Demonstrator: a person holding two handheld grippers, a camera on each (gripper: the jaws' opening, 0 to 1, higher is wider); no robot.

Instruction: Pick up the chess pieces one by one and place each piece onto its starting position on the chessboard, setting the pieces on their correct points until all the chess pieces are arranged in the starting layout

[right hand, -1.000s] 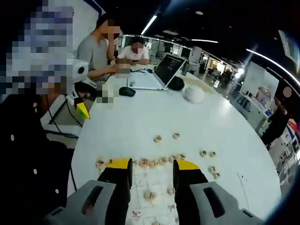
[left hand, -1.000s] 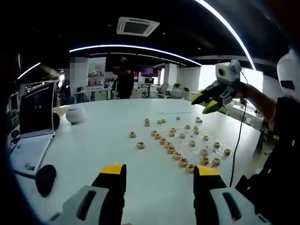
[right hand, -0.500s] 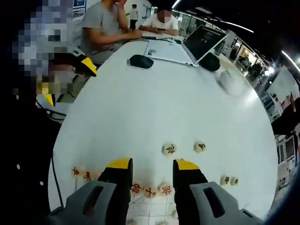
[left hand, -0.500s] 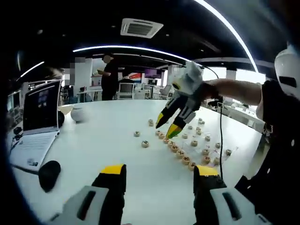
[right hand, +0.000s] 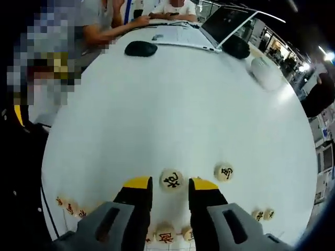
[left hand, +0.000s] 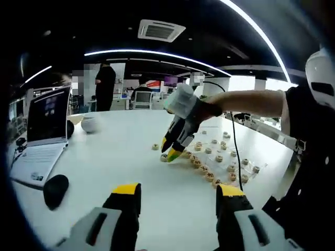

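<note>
Reaching for a pickup: the right hand-held gripper [right hand: 164, 184], jaws spread, brackets a black-marked chess piece [right hand: 171, 181] lying on the white surface [right hand: 172, 104]. Next: clench, lift, carry to the chessboard. The left hand-held gripper [left hand: 178, 194] hangs released.

Right tool reaching down to a piece on the white surface

The left tool [left hand: 178, 192] hangs open above the bare surface [left hand: 120, 162]. Ahead, the right tool [left hand: 168, 149] tips down over a lone piece [left hand: 164, 157] beside the row of pieces [left hand: 205, 171]. A laptop [left hand: 42, 130] and mouse [left hand: 54, 188] lie left.
</note>
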